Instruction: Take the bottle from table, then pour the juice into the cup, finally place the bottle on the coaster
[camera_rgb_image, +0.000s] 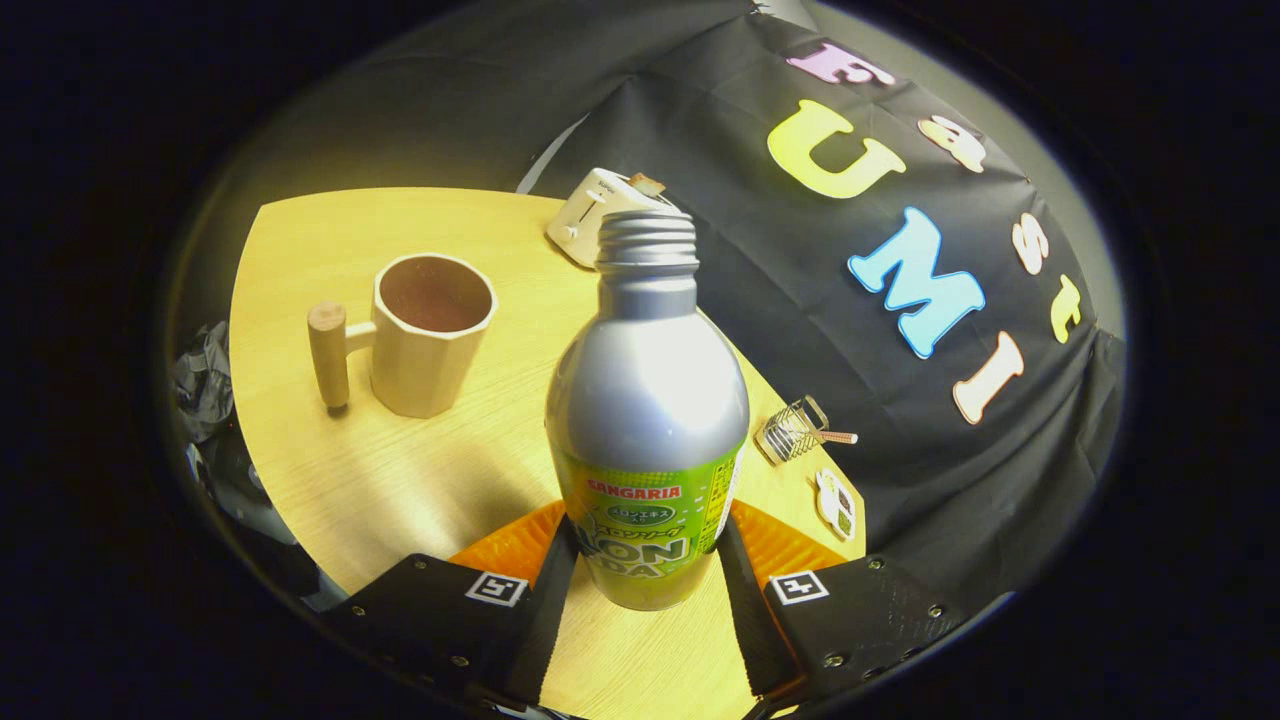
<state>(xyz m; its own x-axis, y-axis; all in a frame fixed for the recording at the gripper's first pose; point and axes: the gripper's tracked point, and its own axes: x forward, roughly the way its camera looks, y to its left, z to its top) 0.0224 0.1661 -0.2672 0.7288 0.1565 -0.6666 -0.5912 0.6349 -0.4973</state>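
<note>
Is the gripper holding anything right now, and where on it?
Yes: the gripper is shut on the bottle, its fingers pressing either side of the labelled lower body. The bottle is upright, cap off, with the orange coaster behind its base.

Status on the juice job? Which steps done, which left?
Done: grasp looks made, the tool has both fingers against the bottle, cap off, upright. In hand: the bottle seems to be over or on the orange coaster; can't tell if lifted. Left, or already done: pouring into the cup; its dark inside doesn't show which. Release remains.
</note>
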